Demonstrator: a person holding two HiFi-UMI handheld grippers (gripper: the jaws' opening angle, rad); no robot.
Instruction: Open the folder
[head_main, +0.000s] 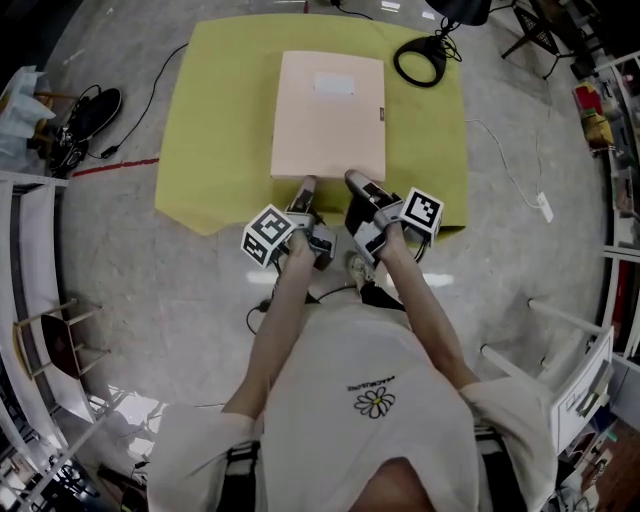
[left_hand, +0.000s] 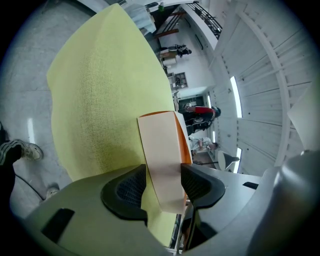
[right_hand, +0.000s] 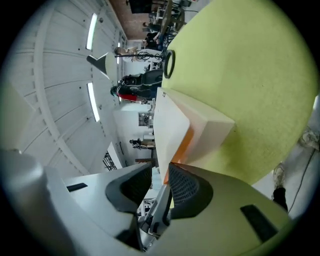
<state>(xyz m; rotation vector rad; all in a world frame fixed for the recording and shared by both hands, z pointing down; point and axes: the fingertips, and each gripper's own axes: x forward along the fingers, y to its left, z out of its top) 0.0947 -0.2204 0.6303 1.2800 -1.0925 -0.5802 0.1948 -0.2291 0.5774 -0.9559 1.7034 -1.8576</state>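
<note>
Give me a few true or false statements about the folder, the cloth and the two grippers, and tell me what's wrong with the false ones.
1. The folder lies on a yellow-green cloth. True.
2. A black ring sits near the cloth's far right corner. True.
3. The folder is spread wide open. False: the right gripper view shows its cover lifted only a little, with orange showing underneath.
4. The left gripper hangs well clear of the folder. False: the folder's near edge stands between its jaws.
5. The right gripper is also at the folder's near edge. True.
</note>
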